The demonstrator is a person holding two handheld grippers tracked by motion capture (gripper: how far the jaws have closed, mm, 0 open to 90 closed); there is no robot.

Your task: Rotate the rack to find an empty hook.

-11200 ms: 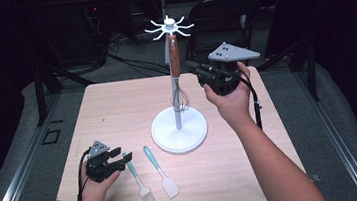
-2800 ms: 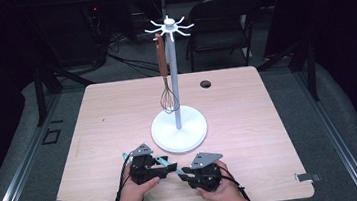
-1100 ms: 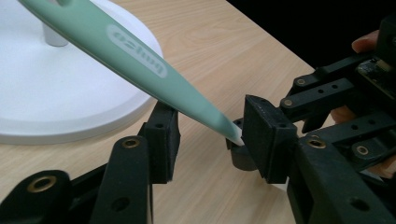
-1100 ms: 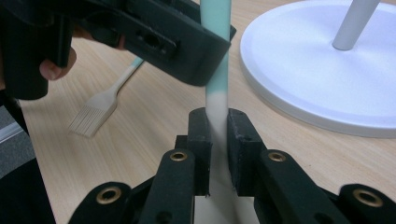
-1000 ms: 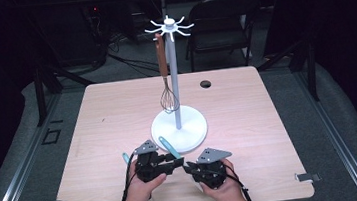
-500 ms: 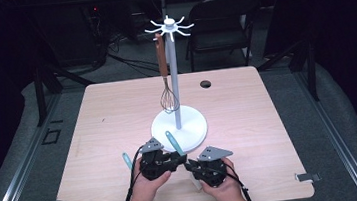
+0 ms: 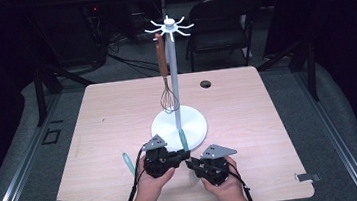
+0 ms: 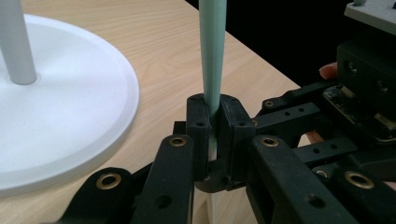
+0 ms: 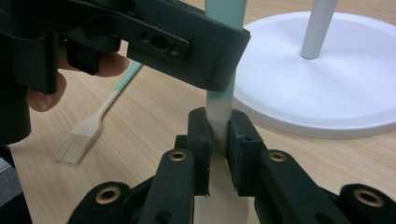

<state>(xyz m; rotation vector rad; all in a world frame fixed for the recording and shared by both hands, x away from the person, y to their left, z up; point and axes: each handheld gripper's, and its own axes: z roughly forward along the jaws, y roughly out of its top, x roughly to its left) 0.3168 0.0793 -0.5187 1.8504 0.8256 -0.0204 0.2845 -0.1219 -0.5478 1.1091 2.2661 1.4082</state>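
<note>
A person sits at a light wooden table and holds a black two-jaw gripper in each hand, near the table's front edge. Both grippers clamp one mint-green and white spatula, which slants up between them just in front of a white utensil stand. The left gripper has just been closing, and its jaws now press on the spatula's green handle. The right gripper grips the same spatula lower down, on the pale part below the green, with its jaws tight against both sides. The two grippers sit just beside each other, the left one above the right one's jaws. A wire whisk with a brown handle hangs from a hook at the top of the stand. A basting brush with a mint-green handle lies flat on the table, to the left of the hands.
</note>
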